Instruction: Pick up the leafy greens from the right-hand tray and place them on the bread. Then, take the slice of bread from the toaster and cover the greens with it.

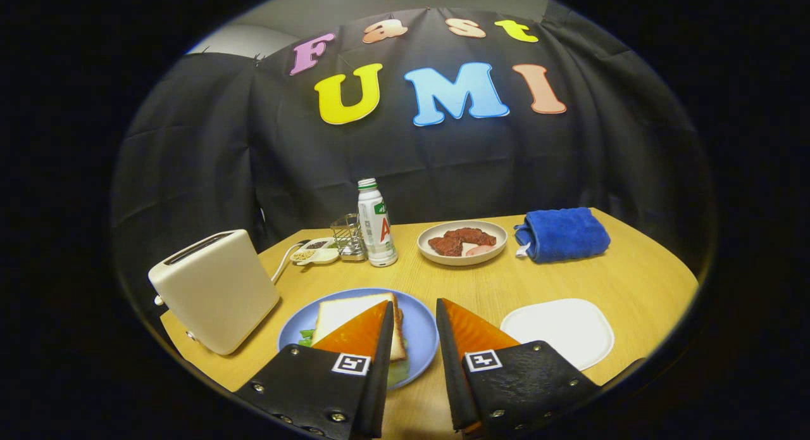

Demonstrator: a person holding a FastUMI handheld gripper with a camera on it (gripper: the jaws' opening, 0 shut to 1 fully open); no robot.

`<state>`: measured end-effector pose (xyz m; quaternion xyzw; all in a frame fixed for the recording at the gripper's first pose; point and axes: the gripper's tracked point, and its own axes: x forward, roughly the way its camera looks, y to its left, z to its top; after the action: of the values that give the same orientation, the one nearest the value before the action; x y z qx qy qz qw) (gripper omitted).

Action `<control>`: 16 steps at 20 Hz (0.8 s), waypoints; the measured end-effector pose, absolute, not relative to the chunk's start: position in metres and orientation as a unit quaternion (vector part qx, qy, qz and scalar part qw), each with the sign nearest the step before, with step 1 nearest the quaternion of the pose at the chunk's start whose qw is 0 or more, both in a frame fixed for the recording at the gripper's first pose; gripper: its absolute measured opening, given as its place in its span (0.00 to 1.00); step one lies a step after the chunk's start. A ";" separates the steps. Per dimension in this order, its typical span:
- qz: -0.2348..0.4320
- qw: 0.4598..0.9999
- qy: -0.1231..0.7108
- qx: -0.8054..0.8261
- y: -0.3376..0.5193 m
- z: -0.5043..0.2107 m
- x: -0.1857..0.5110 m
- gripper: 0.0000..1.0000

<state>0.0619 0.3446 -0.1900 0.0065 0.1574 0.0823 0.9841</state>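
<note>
Jaws: the gripper (412,310) is released, fingers apart, grasping nothing.
Bread: top slice (345,312) lies on the blue plate (421,326), just ahead of the fingers.
Greens: green edge (306,336) peeks from under the slice.
Toaster (215,288): left of the plate.
Tray (560,329): white, right of the plate.
Tabletop (633,275): bottle (376,225), meat plate (462,242), blue towel (562,233) beyond.

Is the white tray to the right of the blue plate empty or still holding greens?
Empty: the white tray shows bare surface. Greens peek from under the bread on the blue plate. Gripper jaws open, holding nothing.
</note>
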 end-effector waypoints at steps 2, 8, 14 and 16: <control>0.077 0.988 0.136 -0.007 0.324 -0.175 0.060 0.40; 0.084 0.993 0.071 -0.036 0.252 -0.134 0.058 0.40; 0.069 0.995 0.014 -0.066 0.150 -0.111 0.067 0.40; 0.059 0.991 -0.007 -0.117 0.113 -0.105 0.069 0.40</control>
<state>0.0690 0.1129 -0.1055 -0.1168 -0.0069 0.0595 0.9913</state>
